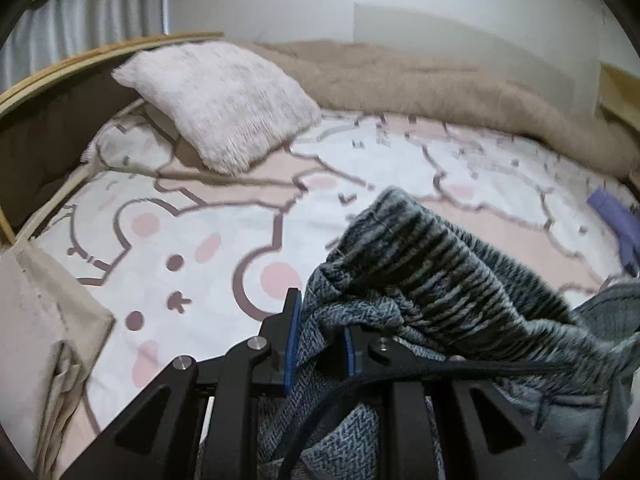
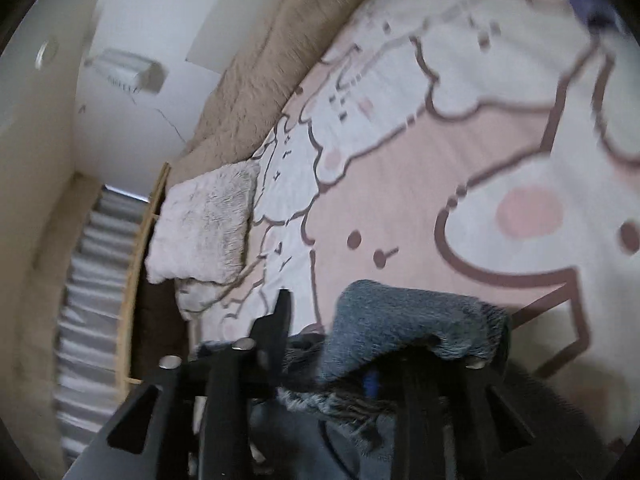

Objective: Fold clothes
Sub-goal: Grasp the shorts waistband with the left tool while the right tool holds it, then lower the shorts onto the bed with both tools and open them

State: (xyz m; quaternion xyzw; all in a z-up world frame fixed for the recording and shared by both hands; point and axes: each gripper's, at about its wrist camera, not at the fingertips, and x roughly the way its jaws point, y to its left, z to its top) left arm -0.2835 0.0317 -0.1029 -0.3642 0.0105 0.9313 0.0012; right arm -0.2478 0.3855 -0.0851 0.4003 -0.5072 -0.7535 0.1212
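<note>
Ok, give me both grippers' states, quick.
Left gripper: shut on the grey-blue knit sweater.
Right gripper: sweater draped over it; cannot tell whether it grips.

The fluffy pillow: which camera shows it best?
The left wrist view: the pillow sits upright, whole and fairly sharp, leaning at the head of the bed. The right wrist view shows the same pillow turned sideways, smaller and blurrier.

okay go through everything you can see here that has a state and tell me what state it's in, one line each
Blue-grey knitted sweater: bunched, lifted, held by both grippers.
Left gripper: shut on the sweater.
Right gripper: sweater draped over it; closure unclear.
Fluffy pale pink pillow: propped at the bed's head.
Tan fuzzy blanket: heaped along the wall.
</note>
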